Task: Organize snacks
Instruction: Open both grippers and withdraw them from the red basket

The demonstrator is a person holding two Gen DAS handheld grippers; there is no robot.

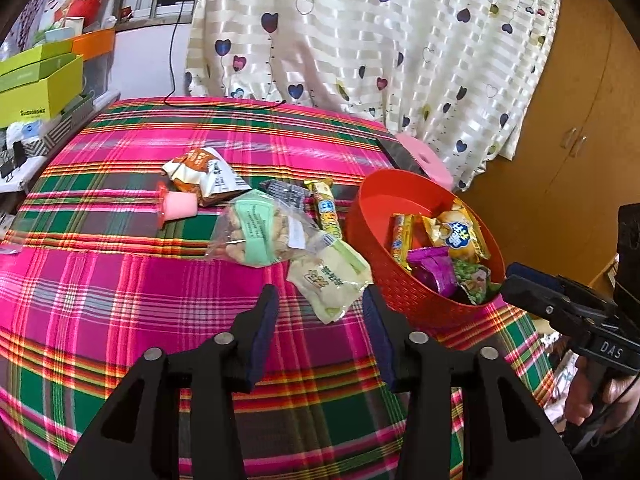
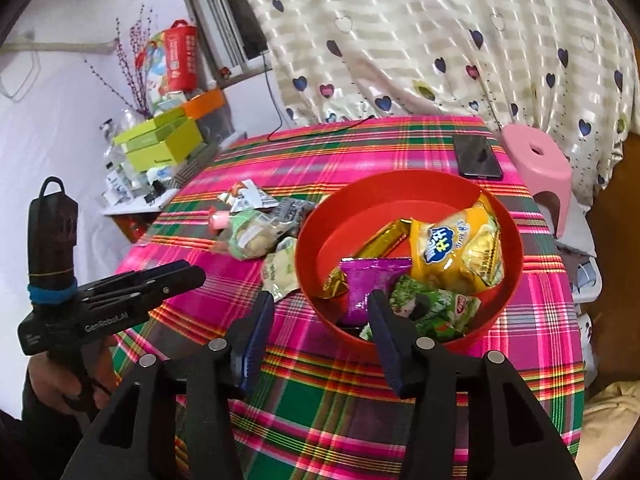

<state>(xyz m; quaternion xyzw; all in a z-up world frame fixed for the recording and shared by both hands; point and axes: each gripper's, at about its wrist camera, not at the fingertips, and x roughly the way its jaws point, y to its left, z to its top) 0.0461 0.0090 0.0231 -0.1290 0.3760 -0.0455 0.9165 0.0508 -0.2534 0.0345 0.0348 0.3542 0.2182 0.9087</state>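
Note:
A red basket (image 1: 404, 296) (image 2: 316, 280) on the plaid table holds a yellow pack (image 2: 456, 248), a purple pack (image 2: 368, 280), a green pack (image 2: 436, 304) and gold bars. Loose snacks lie to its left: a pale green pack (image 1: 328, 280), a clear bag of nuts (image 1: 260, 236), a yellow bar (image 1: 326, 210), a white-brown pack (image 1: 200, 174), a pink jelly cup (image 1: 178, 206). My left gripper (image 1: 320, 296) is open just before the pale green pack. My right gripper (image 2: 320, 300) is open and empty over the basket's near rim.
A black phone (image 2: 476, 156) lies at the table's far right. A pink stool (image 2: 536, 160) stands beyond that corner. Green boxes (image 1: 40, 80) and clutter fill a shelf at the left. A heart-print curtain (image 1: 360, 40) hangs behind. A black cable (image 1: 224, 106) crosses the far edge.

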